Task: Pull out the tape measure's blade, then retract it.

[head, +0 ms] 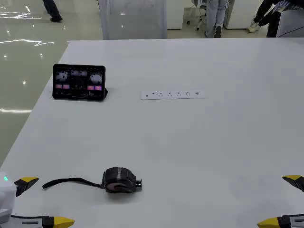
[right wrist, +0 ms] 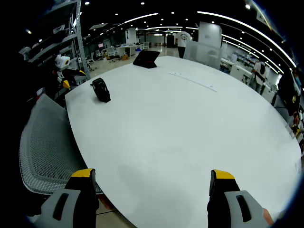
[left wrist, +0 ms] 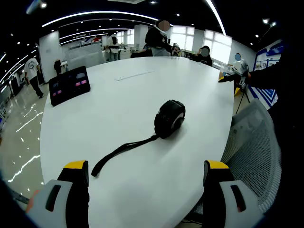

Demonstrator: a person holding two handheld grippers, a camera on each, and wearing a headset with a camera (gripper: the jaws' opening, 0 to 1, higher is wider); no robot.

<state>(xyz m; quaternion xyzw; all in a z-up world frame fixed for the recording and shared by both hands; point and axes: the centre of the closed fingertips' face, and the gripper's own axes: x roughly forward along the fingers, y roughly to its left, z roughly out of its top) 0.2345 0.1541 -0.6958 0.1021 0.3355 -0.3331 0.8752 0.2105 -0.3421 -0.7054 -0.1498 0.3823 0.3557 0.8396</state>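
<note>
Two grippers, left gripper (left wrist: 146, 167) and right gripper (right wrist: 152, 175), both spread wide, empty. Tape measure (left wrist: 169, 118) lies on the table (left wrist: 118, 95) ahead of your left fingers (left wrist: 76, 173), untouched. Pull-out not begun; next you close on it.

The white table (head: 228, 142) spreads wide ahead of both grippers. A tablet (head: 79, 82) stands propped with its screen lit, well ahead of the left gripper (head: 45, 202). A white power strip (head: 173, 94) lies flat, well ahead, between the left gripper's side and that of the right gripper (head: 282, 202). A mesh chair (right wrist: 45, 142) sits at the table's edge, left of the right gripper. People (head: 216, 16) stand beyond the far edge.
</note>
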